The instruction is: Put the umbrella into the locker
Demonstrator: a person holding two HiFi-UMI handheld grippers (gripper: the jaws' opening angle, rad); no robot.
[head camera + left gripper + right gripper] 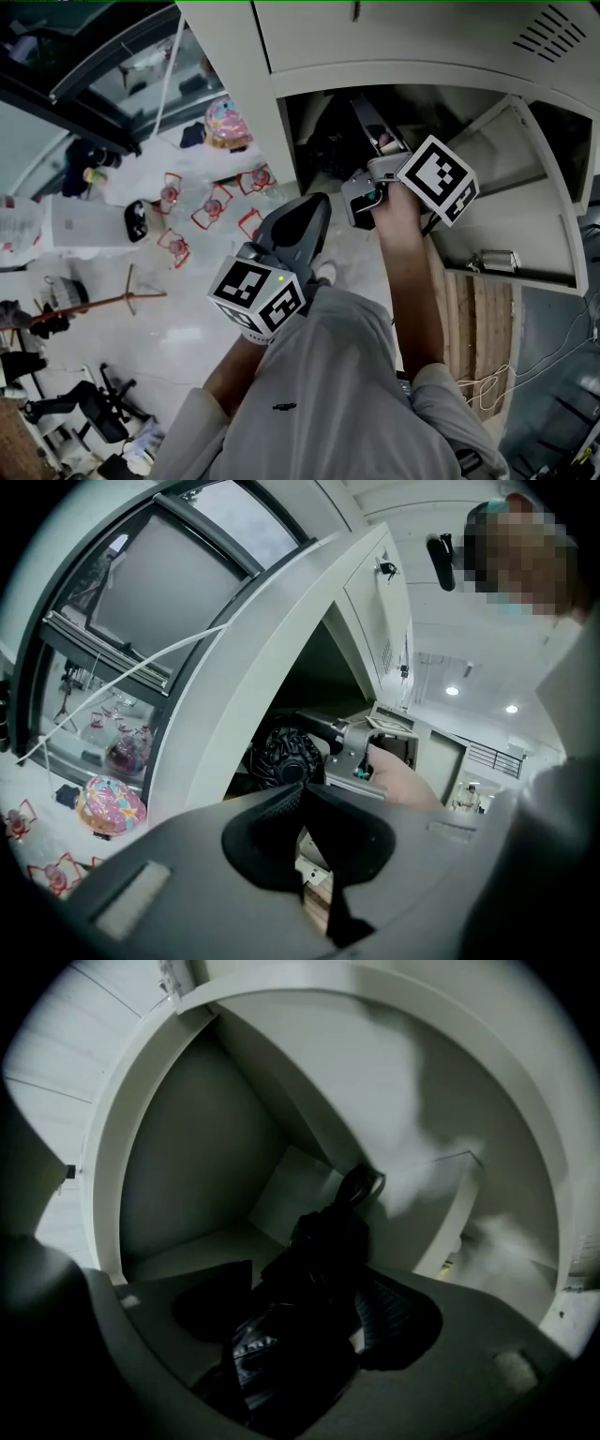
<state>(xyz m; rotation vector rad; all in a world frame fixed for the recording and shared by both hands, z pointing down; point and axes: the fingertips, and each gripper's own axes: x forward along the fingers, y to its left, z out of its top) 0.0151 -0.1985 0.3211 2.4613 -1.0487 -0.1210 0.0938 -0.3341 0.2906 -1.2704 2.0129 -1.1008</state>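
Note:
The grey locker (394, 66) has one compartment open, its door (539, 202) swung out to the right. My right gripper (364, 111) reaches into that compartment and is shut on the black folded umbrella (328, 141). In the right gripper view the umbrella (314, 1260) lies between the jaws of the right gripper (309, 1316), its strap end pointing at the compartment's back corner. My left gripper (319, 204) hangs outside, below the opening, shut and empty. From the left gripper (302, 794) I see the umbrella's pleated end (286, 755) inside the opening, beside the right gripper's body.
A colourful round toy (228, 122) and several red wire frames (211, 206) lie on the floor to the left, by a window. Wooden boards (473, 319) stand under the open door. The person's legs fill the lower middle.

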